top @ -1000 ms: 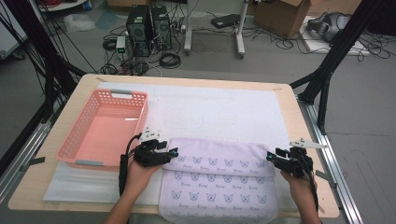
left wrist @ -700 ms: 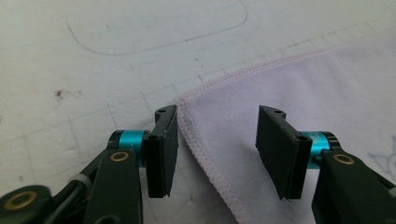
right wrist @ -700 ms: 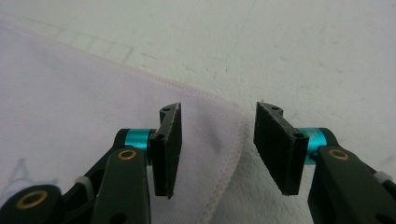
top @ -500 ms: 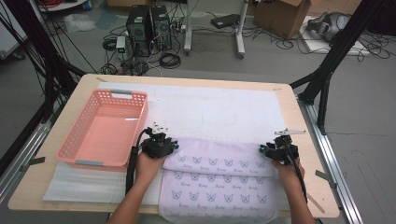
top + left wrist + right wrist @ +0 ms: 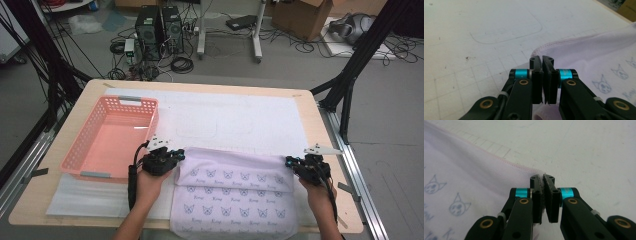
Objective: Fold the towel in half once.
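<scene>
Beyond the folded cloth [image 5: 235, 192] the white mat [image 5: 235, 120] lies open right across to the table's far edge [image 5: 200, 85], while the pink basket [image 5: 112, 137] walls off the left side just beside the left gripper [image 5: 176, 156].

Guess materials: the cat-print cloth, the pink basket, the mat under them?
Cat-print cloth: soft woven or knit fabric, matte pale lilac, stitched hem, drapes in folds. Pink basket: moulded plastic, slightly glossy, slotted walls. White mat: looks like thin matte sheet, paper or vinyl, printed grid lines; hard to say which.
</scene>
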`<state>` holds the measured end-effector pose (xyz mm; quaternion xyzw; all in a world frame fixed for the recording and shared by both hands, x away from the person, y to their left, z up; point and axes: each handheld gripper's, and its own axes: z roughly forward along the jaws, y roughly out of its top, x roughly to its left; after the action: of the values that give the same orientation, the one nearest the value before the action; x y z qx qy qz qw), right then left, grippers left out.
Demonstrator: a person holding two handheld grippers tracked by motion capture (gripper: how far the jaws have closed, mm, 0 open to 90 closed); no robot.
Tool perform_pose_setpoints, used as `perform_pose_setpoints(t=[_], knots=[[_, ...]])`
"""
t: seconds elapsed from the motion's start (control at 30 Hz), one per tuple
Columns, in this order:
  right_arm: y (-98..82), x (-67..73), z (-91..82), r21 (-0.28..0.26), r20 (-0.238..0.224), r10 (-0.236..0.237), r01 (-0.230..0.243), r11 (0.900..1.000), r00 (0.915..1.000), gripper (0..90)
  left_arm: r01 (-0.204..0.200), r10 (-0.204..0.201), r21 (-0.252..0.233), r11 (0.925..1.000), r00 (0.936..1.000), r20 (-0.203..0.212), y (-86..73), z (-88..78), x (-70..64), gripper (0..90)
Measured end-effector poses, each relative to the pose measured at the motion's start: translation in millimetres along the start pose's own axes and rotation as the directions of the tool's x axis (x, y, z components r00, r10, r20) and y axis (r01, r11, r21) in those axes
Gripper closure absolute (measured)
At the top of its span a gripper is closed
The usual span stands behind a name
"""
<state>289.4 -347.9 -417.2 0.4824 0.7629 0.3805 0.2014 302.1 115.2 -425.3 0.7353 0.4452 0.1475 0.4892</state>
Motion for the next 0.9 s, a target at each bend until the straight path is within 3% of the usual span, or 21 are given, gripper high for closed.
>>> perform_pose_setpoints(t=[0.13, 0.23, 0.33, 0.57, 0.8, 0.9], knots=[[-5.8, 9.9, -20.1, -0.032, -0.013, -0.031, 0.031, 0.999, 0.9994, 85.5, -0.005, 0.006, -0.025, 0.9997, 0.9993, 0.037, -4.9, -15.6, -4.8, 86.2], [-10.4, 18.5, -33.2, -0.046, -0.023, -0.057, 0.056, 0.997, 0.9981, 85.5, 0.019, -0.016, -0.042, 0.9989, 0.9969, 0.077, -10.2, -27.9, -7.0, 86.1], [-18.1, 26.3, -43.2, -0.057, -0.038, -0.079, 0.076, 0.995, 0.9962, 85.4, 0.021, -0.017, -0.040, 0.9990, 0.9950, 0.099, -18.8, -37.0, -10.4, 86.1], [-37.2, 37.5, -59.4, -0.064, -0.074, -0.079, 0.074, 0.995, 0.9941, 85.5, 0.006, -0.004, -0.020, 0.9998, 0.9925, 0.122, -36.1, -53.8, -16.5, 86.0], [-50.6, 40.5, -81.5, -0.067, -0.095, -0.082, 0.076, 0.995, 0.9921, 85.4, -0.006, 0.008, -0.010, 0.9999, 0.9827, 0.185, -46.7, -71.0, -23.9, 85.8], [-57.3, 42.9, -84.0, -0.023, -0.119, -0.085, 0.083, 0.996, 0.9893, 84.6, -0.003, -0.002, 0.024, 0.9997, 0.9731, 0.230, -50.5, -72.1, -23.0, 81.2]])
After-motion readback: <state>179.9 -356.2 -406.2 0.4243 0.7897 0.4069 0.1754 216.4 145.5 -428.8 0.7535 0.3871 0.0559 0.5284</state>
